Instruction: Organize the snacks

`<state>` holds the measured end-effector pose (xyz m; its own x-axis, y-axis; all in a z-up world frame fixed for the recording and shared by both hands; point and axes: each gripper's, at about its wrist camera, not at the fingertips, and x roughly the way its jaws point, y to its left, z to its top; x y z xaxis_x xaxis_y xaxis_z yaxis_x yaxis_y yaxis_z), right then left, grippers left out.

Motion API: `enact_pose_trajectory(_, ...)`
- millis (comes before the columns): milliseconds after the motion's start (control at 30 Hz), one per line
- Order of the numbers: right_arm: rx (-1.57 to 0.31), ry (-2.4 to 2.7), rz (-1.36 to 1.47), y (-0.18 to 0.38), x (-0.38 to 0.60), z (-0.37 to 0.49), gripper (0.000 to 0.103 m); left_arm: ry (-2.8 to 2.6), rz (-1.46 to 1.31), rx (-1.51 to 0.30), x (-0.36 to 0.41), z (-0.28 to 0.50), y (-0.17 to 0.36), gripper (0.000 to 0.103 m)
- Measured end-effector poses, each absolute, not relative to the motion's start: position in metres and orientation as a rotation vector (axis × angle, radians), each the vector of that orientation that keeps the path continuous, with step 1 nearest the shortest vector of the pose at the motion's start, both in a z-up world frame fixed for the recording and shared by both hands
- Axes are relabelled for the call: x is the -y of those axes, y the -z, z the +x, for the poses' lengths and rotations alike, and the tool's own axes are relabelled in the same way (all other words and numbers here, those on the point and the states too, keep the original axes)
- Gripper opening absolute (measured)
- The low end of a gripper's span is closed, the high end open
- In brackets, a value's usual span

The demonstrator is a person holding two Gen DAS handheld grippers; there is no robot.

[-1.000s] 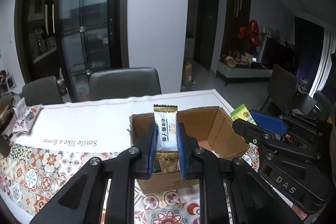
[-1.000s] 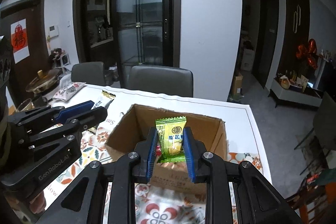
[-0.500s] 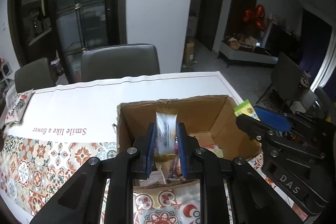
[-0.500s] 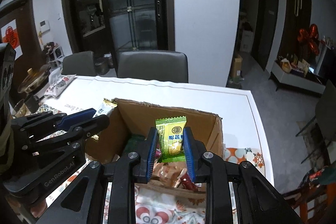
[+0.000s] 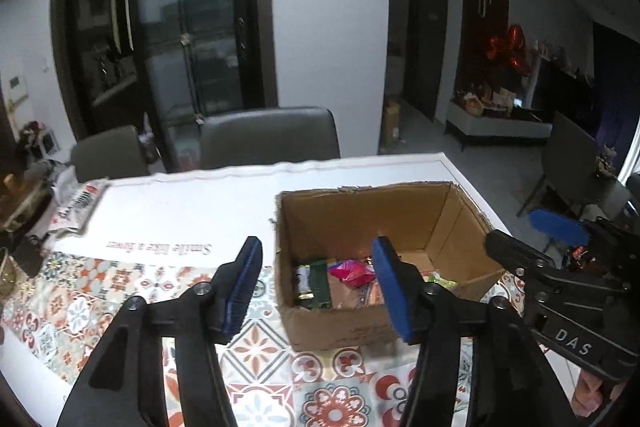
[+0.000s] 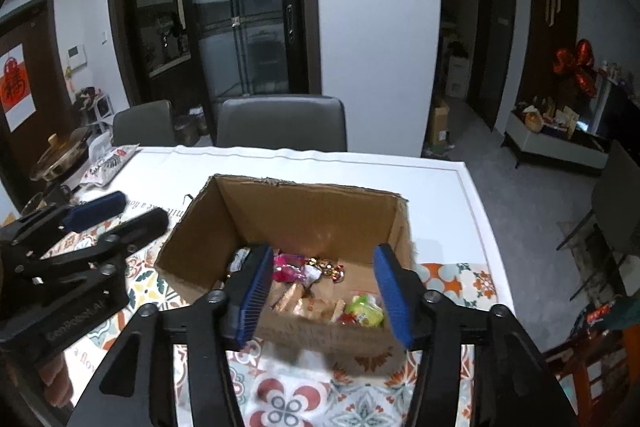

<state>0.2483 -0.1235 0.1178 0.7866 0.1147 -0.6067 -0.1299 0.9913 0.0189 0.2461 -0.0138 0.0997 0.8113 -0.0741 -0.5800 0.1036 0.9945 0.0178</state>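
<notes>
While spread wide and empty, both grippers' fingers [image 5: 316, 287] [image 6: 322, 293] above the snack-filled cardboard box [image 5: 400, 223], 2 chairs [image 5: 268, 139] beyond.

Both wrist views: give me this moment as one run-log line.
left tongs: open, empty | right tongs: open, empty | cardboard box: on table, holds loose snacks | green candy: lying in box | phase: both released
</notes>
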Motion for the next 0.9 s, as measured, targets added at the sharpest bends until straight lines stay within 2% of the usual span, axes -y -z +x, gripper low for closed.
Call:
enact_pose_trajectory(133, -0.599, -0.103, -0.037, -0.12, 0.126, 0.221, 0.073, 0.056, 0.083, -0.541, 0.013, 0.213, -0.103, 0.073)
enact_pose_trajectory(300, -0.541, -0.086, -0.027, -0.125, 0.133, 0.183, 0.08, 0.051, 0.105, -0.49, 0.016, 0.178, -0.101, 0.091)
enact_pose_trajectory(433, -0.487, -0.07, -0.017, -0.127, 0.137, 0.155, 0.089, 0.049, 0.108, -0.437, 0.018, 0.149, -0.102, 0.096)
enact_pose_trajectory(633, -0.445, -0.056, -0.02, -0.126, 0.142, 0.121, 0.092, 0.033, 0.101, -0.379, 0.018, 0.11, -0.103, 0.103)
enact_pose_trajectory(900, -0.42, -0.079, 0.0, -0.12, 0.141, 0.082, 0.093, 0.044, 0.087, -0.362, 0.017, 0.081, -0.101, 0.103)
